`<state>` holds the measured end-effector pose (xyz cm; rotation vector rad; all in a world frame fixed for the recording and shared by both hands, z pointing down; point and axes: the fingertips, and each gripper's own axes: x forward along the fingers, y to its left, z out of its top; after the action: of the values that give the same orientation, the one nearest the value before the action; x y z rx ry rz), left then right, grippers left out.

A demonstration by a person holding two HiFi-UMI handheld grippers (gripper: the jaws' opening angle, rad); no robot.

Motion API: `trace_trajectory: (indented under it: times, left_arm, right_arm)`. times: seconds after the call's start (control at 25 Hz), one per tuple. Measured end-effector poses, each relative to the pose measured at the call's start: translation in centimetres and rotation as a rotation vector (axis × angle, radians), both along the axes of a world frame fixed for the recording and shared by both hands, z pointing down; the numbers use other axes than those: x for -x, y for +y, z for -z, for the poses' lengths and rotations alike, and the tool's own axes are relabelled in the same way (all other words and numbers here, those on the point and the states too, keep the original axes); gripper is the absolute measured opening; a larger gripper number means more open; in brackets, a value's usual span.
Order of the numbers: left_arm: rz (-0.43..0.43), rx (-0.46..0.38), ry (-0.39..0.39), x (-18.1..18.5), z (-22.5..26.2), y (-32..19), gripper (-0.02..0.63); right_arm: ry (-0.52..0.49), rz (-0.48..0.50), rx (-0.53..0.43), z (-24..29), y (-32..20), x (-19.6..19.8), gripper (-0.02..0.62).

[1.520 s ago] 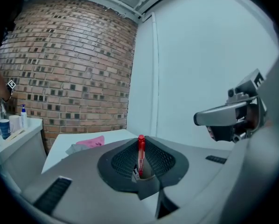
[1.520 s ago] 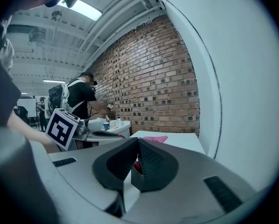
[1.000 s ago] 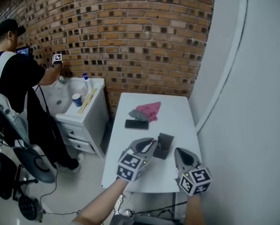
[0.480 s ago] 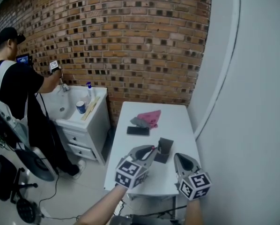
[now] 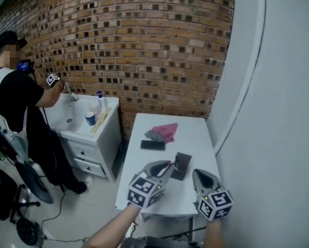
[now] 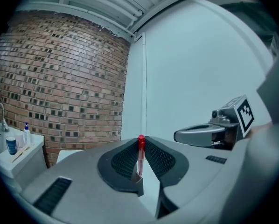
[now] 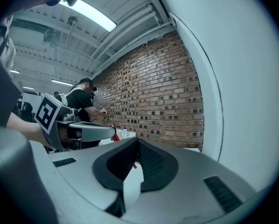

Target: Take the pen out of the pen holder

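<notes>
My left gripper (image 5: 168,166) is shut on a thin red pen (image 6: 140,154), which stands upright between its pads (image 6: 128,158). In the head view the pen's red tip (image 5: 170,164) shows just left of the dark grey pen holder (image 5: 182,164), which stands on the white table (image 5: 196,133). The right gripper (image 5: 199,169) hovers to the holder's right, its jaws shut with nothing between them. From the right gripper view the left gripper (image 7: 112,132) and the pen (image 7: 115,136) appear off to the left.
A pink cloth (image 5: 166,130) over a grey one and a black phone (image 5: 152,145) lie farther back on the table. A white wall runs along the right. A person (image 5: 15,105) stands at a white sink cabinet (image 5: 90,130) on the left, by the brick wall.
Both grippers have lifted a little, and the pen's red tip now shows at the left gripper's jaws beside the holder. The person at the sink has lowered a hand.
</notes>
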<state>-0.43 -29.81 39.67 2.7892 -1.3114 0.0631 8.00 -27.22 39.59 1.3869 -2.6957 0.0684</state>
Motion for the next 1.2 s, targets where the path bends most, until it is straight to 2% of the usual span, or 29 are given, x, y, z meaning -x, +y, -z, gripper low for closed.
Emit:
trace_trajectory:
  times: [1.2]
  left_arm:
    - [-0.008,-0.003,-0.004,-0.60,0.03,0.28,0.048]
  right_arm:
    - [0.001,0.004,-0.011,0.25,0.11,-0.30,-0.012]
